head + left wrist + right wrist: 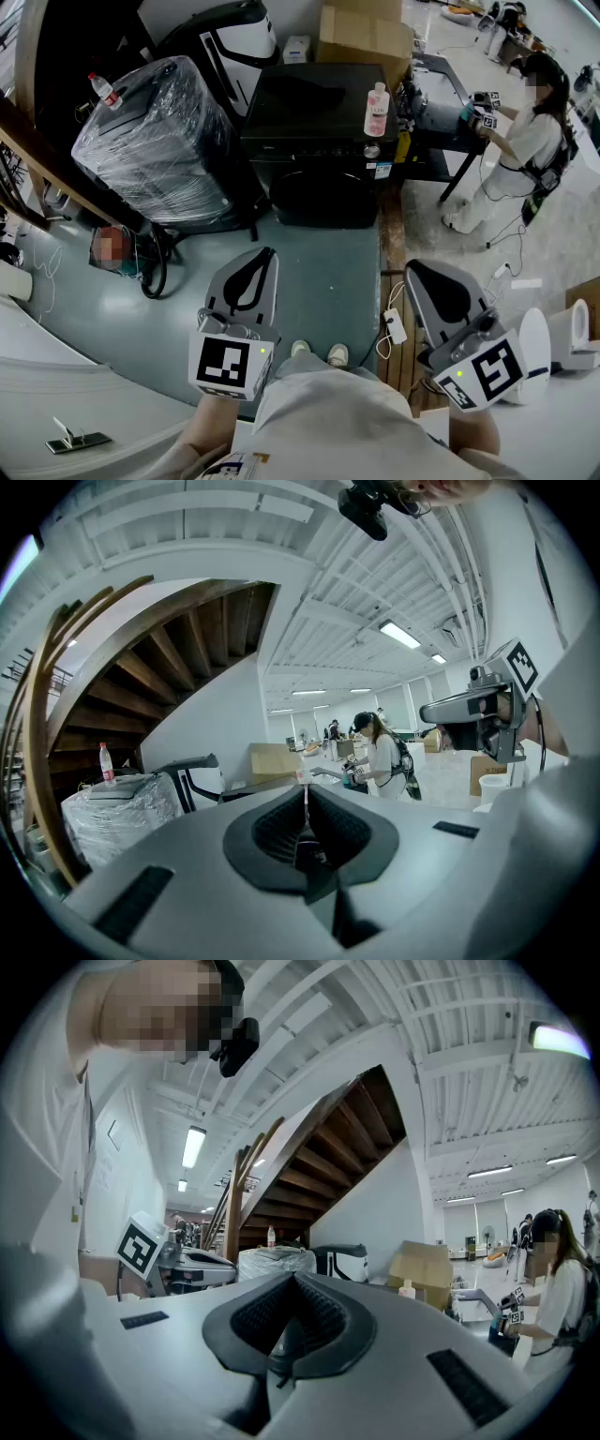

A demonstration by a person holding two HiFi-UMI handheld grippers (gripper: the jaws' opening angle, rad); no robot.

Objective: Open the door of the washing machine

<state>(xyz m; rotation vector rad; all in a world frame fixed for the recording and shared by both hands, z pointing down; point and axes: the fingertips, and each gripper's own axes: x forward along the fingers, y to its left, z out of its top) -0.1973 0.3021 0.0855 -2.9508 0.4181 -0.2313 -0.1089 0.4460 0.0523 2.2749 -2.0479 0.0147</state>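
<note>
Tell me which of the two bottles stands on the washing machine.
The pale pink bottle, at the right edge of the washing machine; the red-capped bottle is on the plastic-wrapped bundle.

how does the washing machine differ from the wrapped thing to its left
The washing machine is bare and black; the wrapped unit is bundled in clear plastic film. The washing machine shows its round door, shut; the wrapped unit's front is hidden by film. Both have a bottle on top: a pinkish bottle and a red-capped bottle.
</note>
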